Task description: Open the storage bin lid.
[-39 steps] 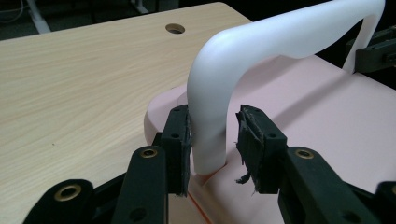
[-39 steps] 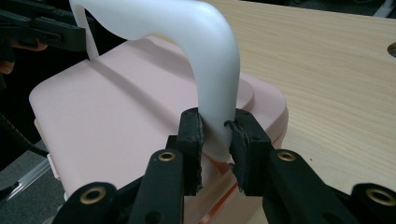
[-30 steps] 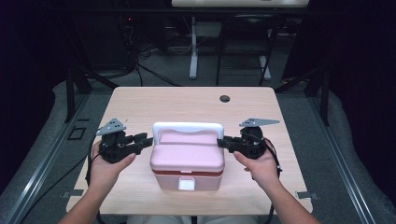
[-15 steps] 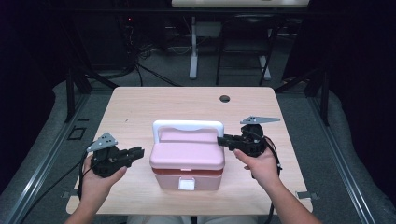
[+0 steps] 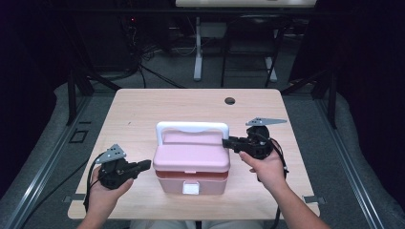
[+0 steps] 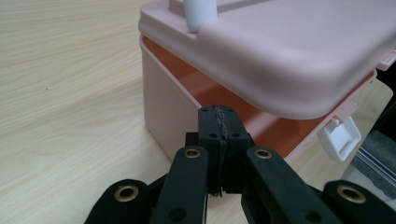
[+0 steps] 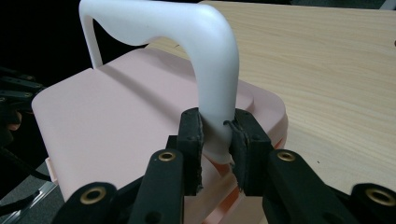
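A pink lidded box [image 5: 191, 160] with a white carry handle [image 5: 191, 126] stands in the middle of the wooden table [image 5: 138, 109]. My right gripper [image 5: 225, 142] is shut on the handle's right leg; in the right gripper view the pads [image 7: 192, 135] squeeze the white handle [image 7: 205, 42] just above the lid [image 7: 121, 112]. My left gripper [image 5: 147, 164] sits low beside the box's left wall. Its jaws have just closed with nothing between them. In the left gripper view the left gripper [image 6: 219, 122] points at the box [image 6: 280, 56] under the lid's rim, near a white latch [image 6: 340, 136].
A small dark hole [image 5: 229, 100] lies near the table's far edge. Bare tabletop stretches behind the box and at both sides. Beyond the table are stand legs and cables on a dark floor, and metal rails run along both sides.
My left gripper has drawn away from the handle's left end, sunk toward the tabletop and come nearer the front edge. The right gripper has kept its hold and stayed put.
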### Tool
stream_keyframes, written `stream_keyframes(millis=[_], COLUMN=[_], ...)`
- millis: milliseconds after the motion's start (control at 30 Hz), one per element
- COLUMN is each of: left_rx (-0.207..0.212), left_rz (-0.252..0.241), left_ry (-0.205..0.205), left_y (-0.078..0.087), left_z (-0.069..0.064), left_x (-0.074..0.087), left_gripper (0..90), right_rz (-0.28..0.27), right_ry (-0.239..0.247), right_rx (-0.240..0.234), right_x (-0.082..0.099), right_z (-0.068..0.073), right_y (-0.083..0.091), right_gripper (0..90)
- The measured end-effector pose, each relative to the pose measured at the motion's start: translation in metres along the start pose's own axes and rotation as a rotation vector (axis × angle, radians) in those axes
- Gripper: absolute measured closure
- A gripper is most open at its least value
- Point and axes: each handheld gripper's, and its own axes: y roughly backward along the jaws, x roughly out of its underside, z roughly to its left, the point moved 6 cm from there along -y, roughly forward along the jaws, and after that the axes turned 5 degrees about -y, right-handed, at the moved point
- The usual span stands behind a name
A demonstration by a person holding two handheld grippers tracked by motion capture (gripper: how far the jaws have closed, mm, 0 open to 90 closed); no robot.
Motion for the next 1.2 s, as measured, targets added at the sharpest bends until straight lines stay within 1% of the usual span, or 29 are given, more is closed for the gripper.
stream_keyframes(millis=[200, 267, 467, 567, 800, 933, 967, 1067, 1200], left_rx=[0.016, 0.023, 0.047, 0.061, 0.075, 0.081, 0.081, 0.078, 0.077], left_rz=[0.005, 0.005, 0.015, 0.020, 0.024, 0.026, 0.026, 0.020, 0.020], left_ry=[-0.009, -0.008, -0.026, -0.028, -0.031, -0.028, -0.036, -0.031, -0.040], left_y=[-0.003, -0.006, -0.016, -0.021, -0.029, -0.030, -0.030, -0.028, -0.026], left_z=[-0.005, -0.007, -0.015, -0.019, -0.024, -0.026, -0.026, -0.027, -0.027], left_x=[-0.002, -0.003, -0.006, -0.007, -0.009, -0.010, -0.010, -0.010, -0.009], left_gripper=[89.8, 89.9, 89.9, 89.9, 89.9, 90.0, 90.0, 90.0, 90.0], right_rz=[-0.003, -0.003, -0.005, -0.004, -0.002, -0.005, -0.002, 0.000, -0.005], right_ry=[-0.001, 0.000, -0.002, -0.003, -0.005, -0.006, -0.007, -0.010, -0.009], right_rx=[0.001, 0.000, -0.001, -0.002, -0.003, -0.004, -0.003, -0.003, -0.004], right_x=[-0.002, -0.002, -0.003, -0.004, -0.004, -0.004, -0.004, -0.004, -0.004], right_z=[0.000, 0.000, -0.001, -0.001, -0.002, -0.002, -0.002, -0.002, -0.003], right_y=[0.000, 0.000, 0.000, 0.000, -0.001, -0.001, -0.001, -0.001, -0.001], right_gripper=[74.4, 74.3, 74.3, 74.3, 74.3, 74.2, 74.2, 74.1, 74.0])
